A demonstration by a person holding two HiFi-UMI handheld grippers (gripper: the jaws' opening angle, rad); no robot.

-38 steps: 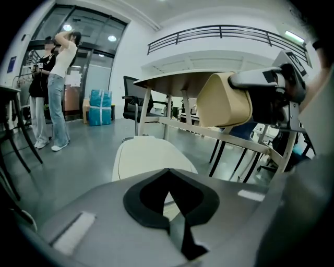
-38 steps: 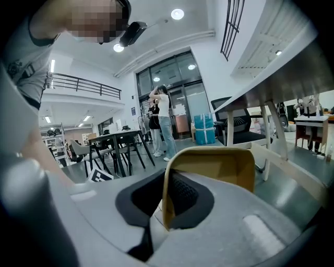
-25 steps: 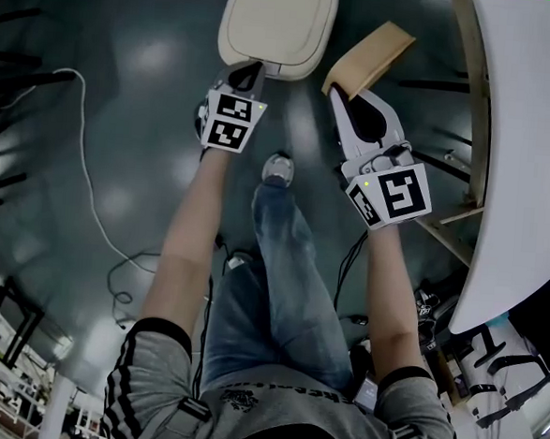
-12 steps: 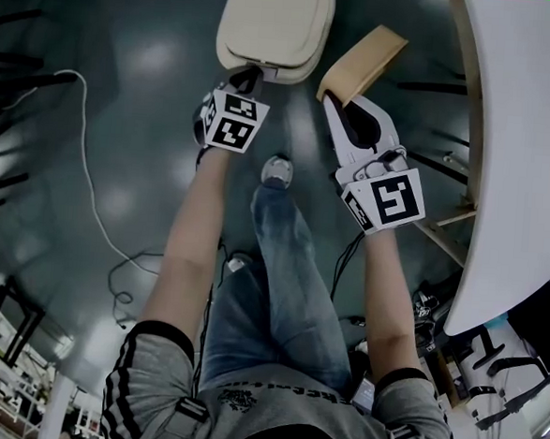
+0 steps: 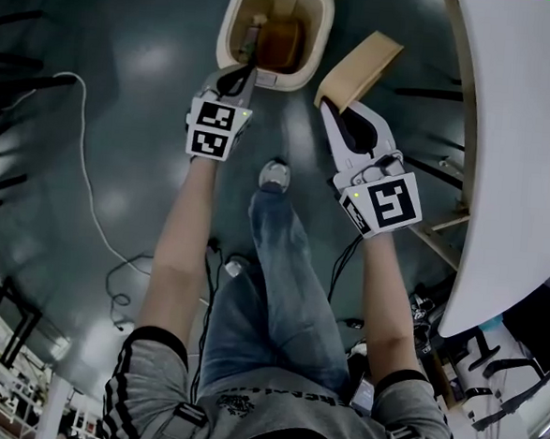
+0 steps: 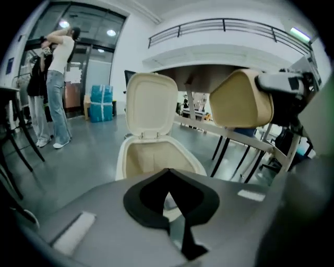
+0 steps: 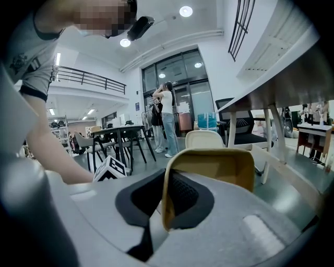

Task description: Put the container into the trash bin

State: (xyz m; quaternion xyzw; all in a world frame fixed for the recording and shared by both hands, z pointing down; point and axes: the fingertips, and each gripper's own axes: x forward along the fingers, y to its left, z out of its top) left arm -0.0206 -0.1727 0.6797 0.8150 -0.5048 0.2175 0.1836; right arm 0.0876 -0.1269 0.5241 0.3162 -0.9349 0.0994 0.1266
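Right gripper (image 5: 327, 105) is clamping the tan container (image 5: 363, 68) at three o'clock of the open trash bin (image 5: 322, 34); left gripper (image 5: 241, 74), jaws closed and empty, is hovering at seven.

floor (image 5: 124, 91): dark, glossy — white cable (image 5: 89, 187) across it | white table (image 5: 525, 137): right | glass doors (image 7: 201, 99) | ceiling lights (image 7: 186, 11): lit

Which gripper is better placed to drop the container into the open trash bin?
Right. The right gripper grips the beige container by its rim, just beside the open trash bin. The left gripper is shut and empty at the bin's near rim.
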